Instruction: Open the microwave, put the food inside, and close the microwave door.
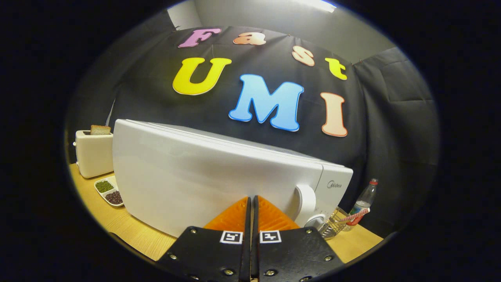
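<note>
**Closed claw held against a shut microwave door**

The gripper is seen with its two fingers brought together, only a thin slit being left between them, and nothing is held in that slit. The fingertips are pointed at the lower front of the microwave and lie right at its door; whether the door is actually touched cannot be told.

The microwave is a white box set on a light wooden table, and its door is seen closed, flush with the body. Just to the right of the fingertips a white curved handle is found at the door's right edge, and beyond it the narrow control panel with a round dial low down.

Farther right, near the microwave's corner, a small wire basket is placed on the table, with a red-and-white striped stick laid across it. Behind the basket a clear bottle with a red cap is stood upright.

To the left of the microwave a white divided dish is set on the table, green grains being held in its far compartment and dark ones in its near compartment. Farther left and back, a white toaster is placed, with a slice of bread standing up out of its slot.
</note>
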Motion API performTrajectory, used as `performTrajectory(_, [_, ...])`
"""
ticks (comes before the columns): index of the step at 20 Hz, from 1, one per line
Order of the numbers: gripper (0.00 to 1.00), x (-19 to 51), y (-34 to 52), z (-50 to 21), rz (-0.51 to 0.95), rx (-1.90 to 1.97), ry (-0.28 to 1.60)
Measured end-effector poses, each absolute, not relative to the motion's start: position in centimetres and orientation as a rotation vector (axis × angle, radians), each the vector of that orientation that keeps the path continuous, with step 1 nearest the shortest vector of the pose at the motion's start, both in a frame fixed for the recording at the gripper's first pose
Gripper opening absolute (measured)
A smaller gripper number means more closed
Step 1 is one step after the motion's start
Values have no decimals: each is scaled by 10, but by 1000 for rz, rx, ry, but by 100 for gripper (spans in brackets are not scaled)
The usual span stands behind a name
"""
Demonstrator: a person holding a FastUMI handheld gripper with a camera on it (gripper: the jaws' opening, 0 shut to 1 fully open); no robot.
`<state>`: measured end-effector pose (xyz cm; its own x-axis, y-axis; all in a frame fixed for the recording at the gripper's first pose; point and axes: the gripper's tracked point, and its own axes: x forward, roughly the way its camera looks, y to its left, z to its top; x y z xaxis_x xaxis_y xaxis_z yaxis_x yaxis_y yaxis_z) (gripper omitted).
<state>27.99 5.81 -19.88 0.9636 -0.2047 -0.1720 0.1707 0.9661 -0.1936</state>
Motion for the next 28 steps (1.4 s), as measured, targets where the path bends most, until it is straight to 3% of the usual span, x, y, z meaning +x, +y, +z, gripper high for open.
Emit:
performTrajectory(7, [4, 256, 64, -199, -143, -126, 238])
performTrajectory(15, [4, 140, 83, -139, 47, -44, 91])
performTrajectory(19, [4, 89, 58, -111, 41, -55, 13])
performTrajectory(28, [3, 16, -3, -79, 25, 17, 89])
